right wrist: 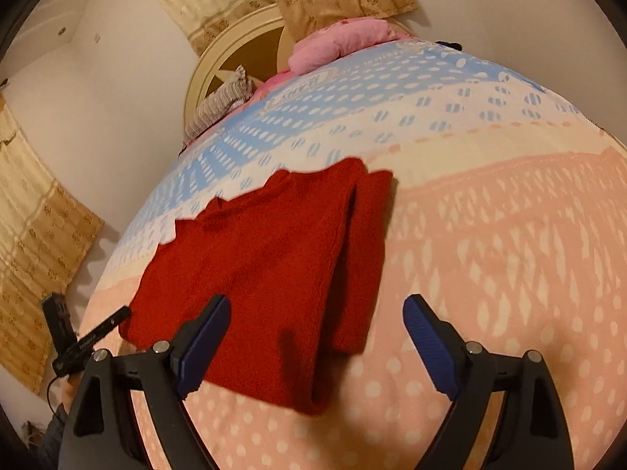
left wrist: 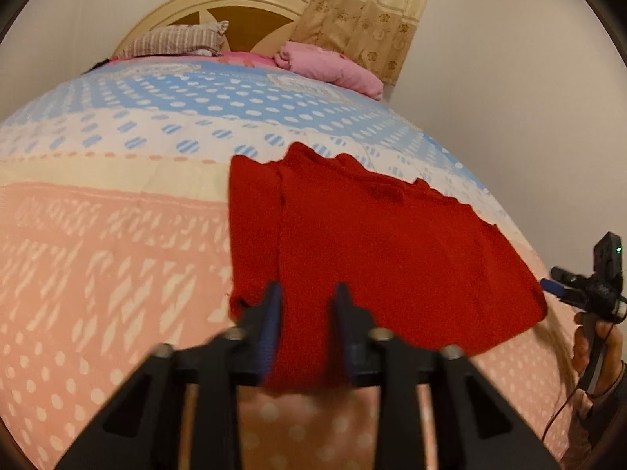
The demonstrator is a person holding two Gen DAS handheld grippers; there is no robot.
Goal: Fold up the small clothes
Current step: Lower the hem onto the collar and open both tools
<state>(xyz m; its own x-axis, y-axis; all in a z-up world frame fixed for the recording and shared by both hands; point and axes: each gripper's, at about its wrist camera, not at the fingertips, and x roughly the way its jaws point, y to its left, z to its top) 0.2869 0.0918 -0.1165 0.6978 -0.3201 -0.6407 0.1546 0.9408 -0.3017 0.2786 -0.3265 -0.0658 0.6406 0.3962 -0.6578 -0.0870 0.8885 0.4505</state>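
A red knitted garment (left wrist: 372, 243) lies partly folded on the bed, one side flap turned over along its left. My left gripper (left wrist: 307, 297) is shut on the garment's near hem, a fold of red cloth pinched between its blue pads. In the right wrist view the garment (right wrist: 266, 266) lies ahead and to the left. My right gripper (right wrist: 315, 313) is open and empty, its fingers wide apart just above the garment's near edge. The other gripper shows at the far left of that view (right wrist: 94, 337).
The bedspread (left wrist: 117, 235) is pink, cream and blue with white dots. A striped pillow (left wrist: 176, 39) and a pink folded blanket (left wrist: 333, 66) lie by the headboard (left wrist: 235, 4). Curtains (left wrist: 364, 11) hang behind. The right gripper (left wrist: 588, 286) shows at the bed's right edge.
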